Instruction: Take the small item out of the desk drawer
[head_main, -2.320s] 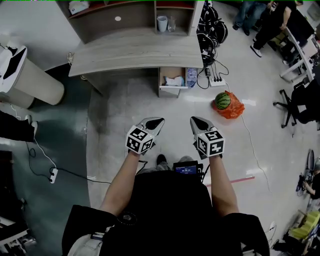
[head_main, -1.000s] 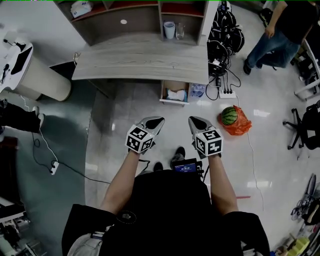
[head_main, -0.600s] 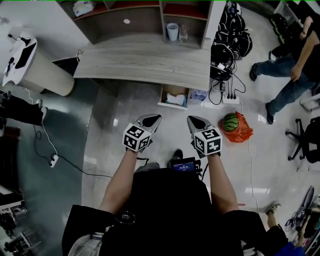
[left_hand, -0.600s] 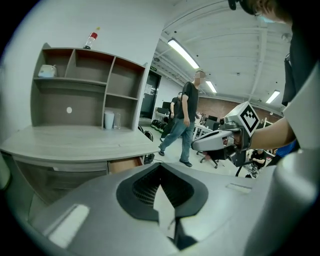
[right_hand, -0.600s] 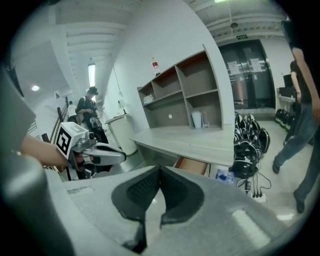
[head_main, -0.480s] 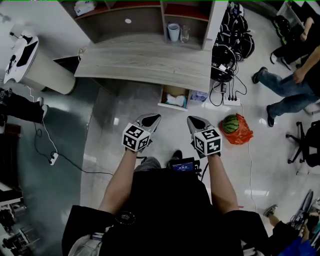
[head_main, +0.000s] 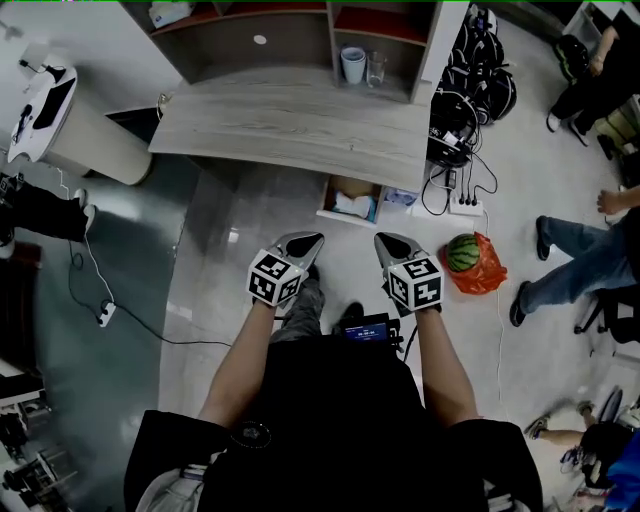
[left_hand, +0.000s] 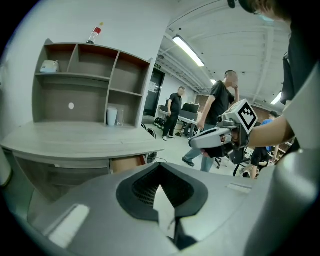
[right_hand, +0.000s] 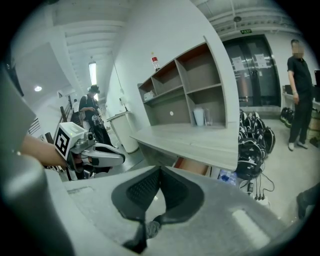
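Note:
The grey wooden desk (head_main: 300, 120) stands ahead, and its drawer (head_main: 352, 200) hangs open under the right end. A small white item (head_main: 350, 206) lies inside it. My left gripper (head_main: 303, 243) and right gripper (head_main: 390, 243) are held side by side over the floor, short of the drawer, both shut with nothing in them. In the left gripper view the jaws (left_hand: 160, 164) point at the desk and the brown drawer (left_hand: 127, 164). The right gripper view has its jaws (right_hand: 160, 169) aimed at the drawer (right_hand: 192, 167); the item cannot be seen in either gripper view.
A watermelon in an orange bag (head_main: 465, 255) lies on the floor right of the drawer, beside a power strip (head_main: 462, 205) and cables. Black bags (head_main: 475, 80) are piled by the desk's right end. A person's legs (head_main: 580, 260) are at the right. A white bin (head_main: 75, 135) stands left.
The desk and open drawer have come nearer as both grippers advance together, still shut. The person at the right has walked across toward the lower right.

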